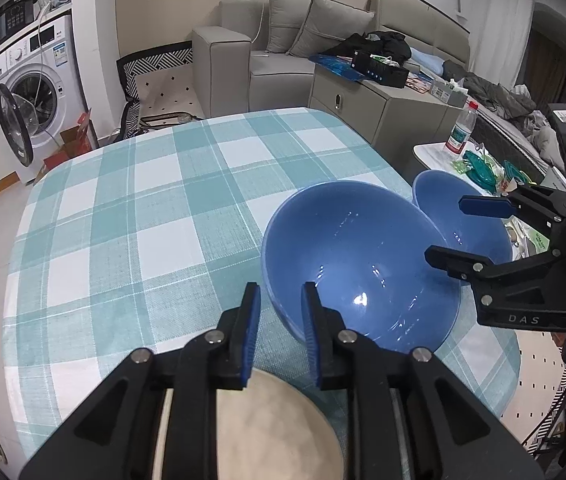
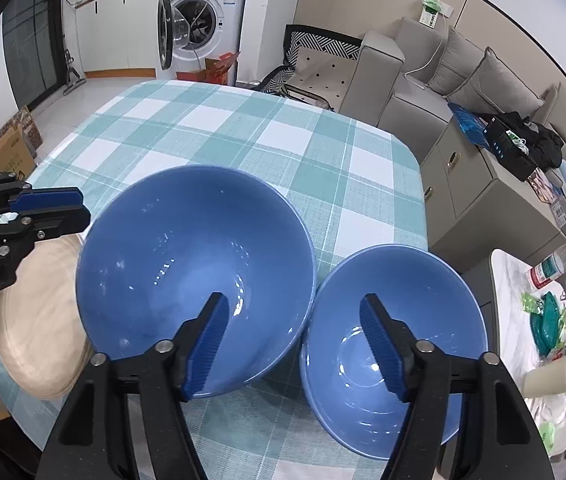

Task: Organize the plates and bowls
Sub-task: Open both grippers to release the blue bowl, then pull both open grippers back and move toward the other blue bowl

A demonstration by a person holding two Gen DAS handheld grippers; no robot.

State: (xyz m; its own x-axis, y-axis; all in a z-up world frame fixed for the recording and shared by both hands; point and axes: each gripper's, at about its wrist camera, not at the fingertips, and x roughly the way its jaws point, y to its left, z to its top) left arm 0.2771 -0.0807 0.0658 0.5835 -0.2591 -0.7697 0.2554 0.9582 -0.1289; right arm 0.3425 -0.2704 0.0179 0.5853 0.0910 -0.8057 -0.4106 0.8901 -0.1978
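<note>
Bowls and one plate are sitting together at the near end of the checked tablecloth (image 2: 243,128), with both sets of tongs hanging over them; the left gripper (image 1: 281,300) is pointing steeply down, its blue-padded fingers (image 1: 251,320) standing a narrow way apart with nothing between them, pads pressing on nothing; beneath it the beige plate (image 1: 275,432) is lying flat on the cloth, and just beyond its tips the large blue bowl (image 1: 359,264) is sitting upright, its rim passing right beside the right-hand finger.

Right gripper (image 2: 294,312) is also angling down, jaws standing wide and empty; seen from its own camera one finger is lying over the inside of the large blue bowl (image 2: 187,256) and the other over the small blue bowl (image 2: 395,356), the gap between them straddling the spot where the two rims are meeting; whether the pads are touching either bowl I cannot tell.

Small blue bowl is sitting just beside the large one, rims touching or all but, close to the table's edge; the beige plate (image 2: 39,320) is lying on the far side of the large bowl, its edge tucked under that bowl's flank; both bowls are showing empty, glossy insides.

Further out: a grey sofa (image 1: 239,52) with cushions beyond the table; a washing machine (image 2: 199,20) with its door hanging open; a low side table (image 2: 523,292) carrying a red-capped bottle (image 1: 463,128) and green clutter.
</note>
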